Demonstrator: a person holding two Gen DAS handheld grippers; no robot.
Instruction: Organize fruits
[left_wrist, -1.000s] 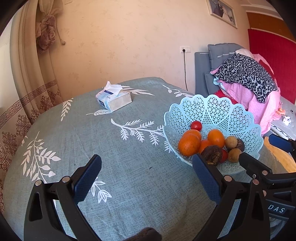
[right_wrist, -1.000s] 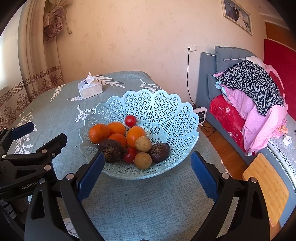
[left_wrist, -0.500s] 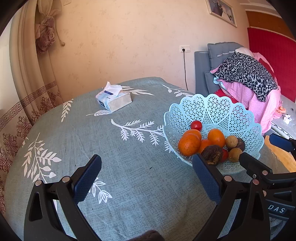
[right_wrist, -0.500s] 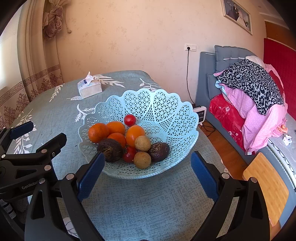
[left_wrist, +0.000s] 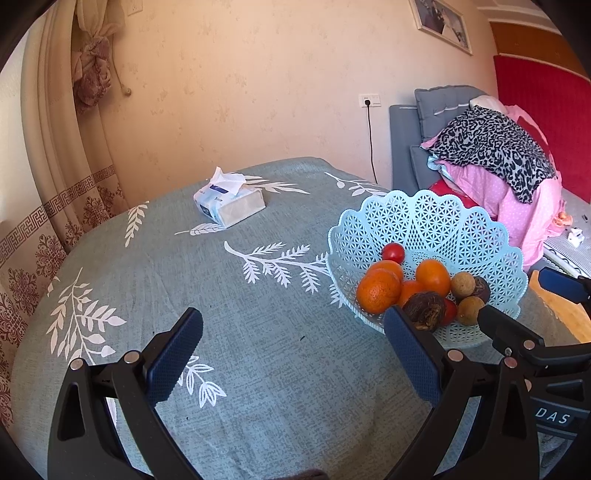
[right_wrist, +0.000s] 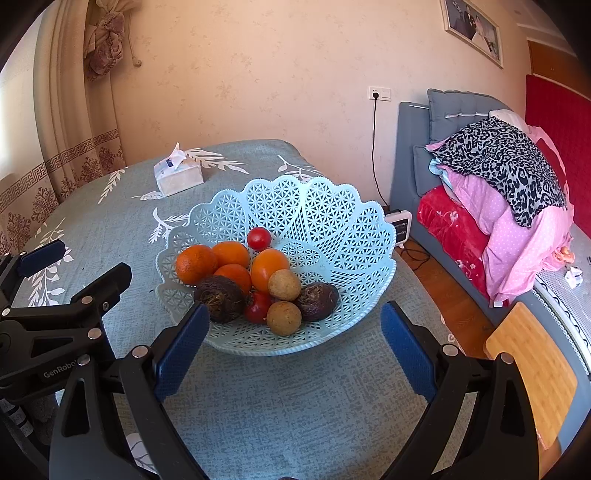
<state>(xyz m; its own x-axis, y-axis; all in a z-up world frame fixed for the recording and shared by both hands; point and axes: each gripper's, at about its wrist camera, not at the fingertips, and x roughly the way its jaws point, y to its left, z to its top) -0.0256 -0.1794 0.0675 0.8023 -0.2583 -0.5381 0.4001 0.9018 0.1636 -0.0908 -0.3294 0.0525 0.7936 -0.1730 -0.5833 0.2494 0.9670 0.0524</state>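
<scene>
A light blue lattice basket (right_wrist: 332, 221) (left_wrist: 436, 225) stands on the table's right side. It holds several oranges (right_wrist: 195, 264) (left_wrist: 378, 291), red tomatoes (right_wrist: 258, 238), two tan round fruits (right_wrist: 283, 318) and two dark brown fruits (right_wrist: 221, 298). My right gripper (right_wrist: 291, 343) is open and empty, just in front of the basket's near rim. My left gripper (left_wrist: 291, 350) is open and empty over bare tablecloth, left of the basket. Each gripper shows in the other's view.
A tissue pack (left_wrist: 229, 202) lies at the table's far side. The teal leaf-print tablecloth (left_wrist: 184, 295) covers a round table. A sofa piled with clothes (right_wrist: 498, 177) and a wooden stool (right_wrist: 532, 369) stand to the right. Curtains (left_wrist: 55, 147) hang at the left.
Both grippers have drifted slightly back from the basket; the fruit and basket have not moved.
</scene>
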